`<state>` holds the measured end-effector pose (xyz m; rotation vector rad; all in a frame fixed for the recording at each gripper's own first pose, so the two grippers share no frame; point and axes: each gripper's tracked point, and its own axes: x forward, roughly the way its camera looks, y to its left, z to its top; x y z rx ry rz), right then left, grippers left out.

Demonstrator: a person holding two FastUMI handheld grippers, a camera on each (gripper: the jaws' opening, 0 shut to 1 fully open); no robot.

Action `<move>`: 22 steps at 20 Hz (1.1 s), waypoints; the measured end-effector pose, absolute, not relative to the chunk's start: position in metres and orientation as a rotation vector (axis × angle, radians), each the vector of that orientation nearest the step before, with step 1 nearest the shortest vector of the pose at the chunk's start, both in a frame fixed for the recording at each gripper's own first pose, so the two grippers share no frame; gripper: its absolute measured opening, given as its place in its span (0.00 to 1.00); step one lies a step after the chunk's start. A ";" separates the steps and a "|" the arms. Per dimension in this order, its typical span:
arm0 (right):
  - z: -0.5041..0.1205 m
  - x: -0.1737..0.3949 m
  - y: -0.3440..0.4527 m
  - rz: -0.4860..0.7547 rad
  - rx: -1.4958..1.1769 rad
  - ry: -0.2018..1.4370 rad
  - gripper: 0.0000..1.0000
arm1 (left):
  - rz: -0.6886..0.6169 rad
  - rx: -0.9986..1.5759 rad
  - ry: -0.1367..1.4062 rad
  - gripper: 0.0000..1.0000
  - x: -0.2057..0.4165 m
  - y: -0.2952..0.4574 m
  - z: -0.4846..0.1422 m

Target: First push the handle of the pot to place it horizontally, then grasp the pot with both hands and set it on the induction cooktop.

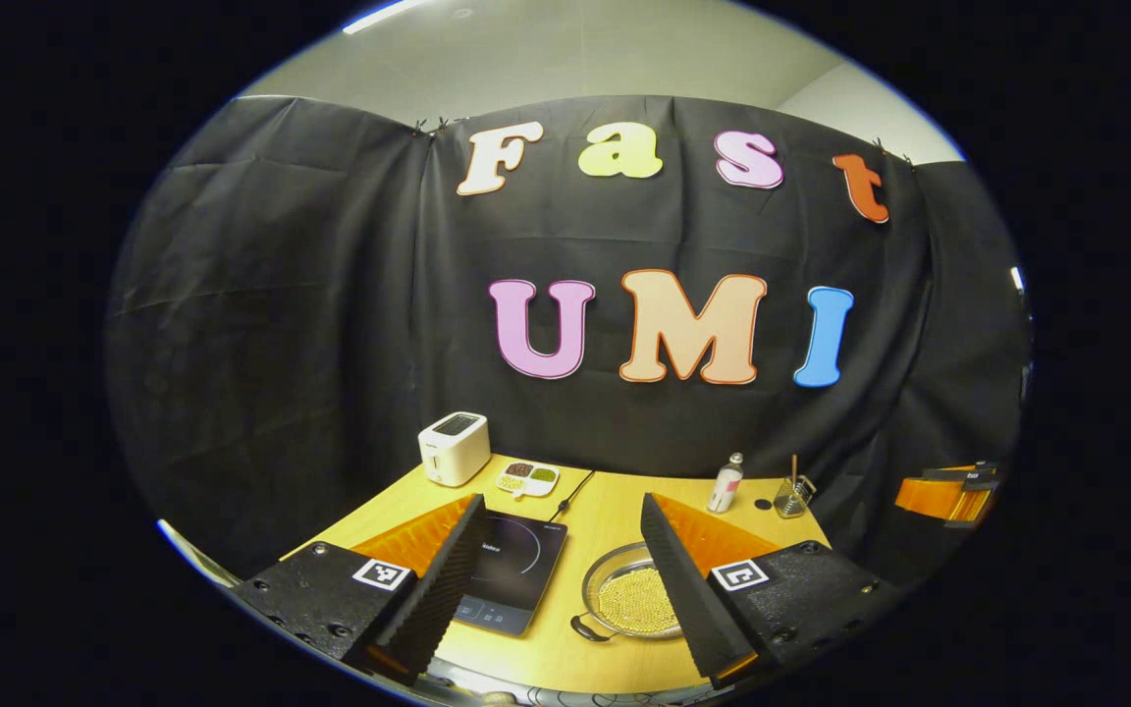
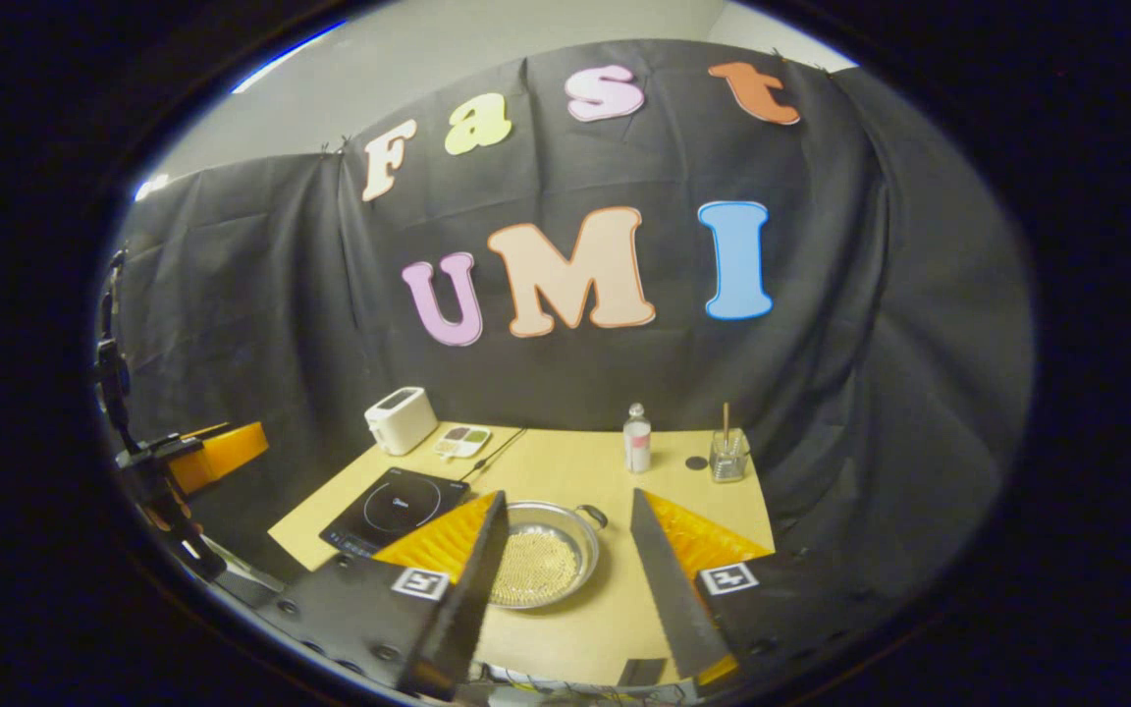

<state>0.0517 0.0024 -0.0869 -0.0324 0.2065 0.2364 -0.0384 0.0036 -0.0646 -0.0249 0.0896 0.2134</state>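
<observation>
Steel pot sits untouched at three o'clock of the cooktop, both grippers gaping wide above, everything undone.

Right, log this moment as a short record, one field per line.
pot: pot with pale beads inside, on the wooden table, beside the induction cooktop
pot handles: one toward the back, one toward the front
left tool: left tool open, above the table, touching nothing
right tool: right tool open, holding nothing
back of table: toaster, bottle
</observation>
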 end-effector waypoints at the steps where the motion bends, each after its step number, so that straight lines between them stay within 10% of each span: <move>1: -0.093 0.055 0.007 0.239 -0.031 0.219 0.57 | 0.215 -0.021 0.096 0.96 -0.037 0.006 -0.067; 3: -0.103 0.058 0.016 0.245 -0.027 0.241 0.28 | 0.212 -0.019 0.108 0.96 -0.035 0.012 -0.071; 7: -0.125 0.068 0.033 0.227 -0.016 0.281 0.02 | 0.198 -0.009 0.116 0.96 -0.024 0.032 -0.075; 22: -0.238 0.079 0.094 0.034 -0.040 0.447 0.00 | 0.041 0.033 0.147 0.96 0.038 0.114 -0.103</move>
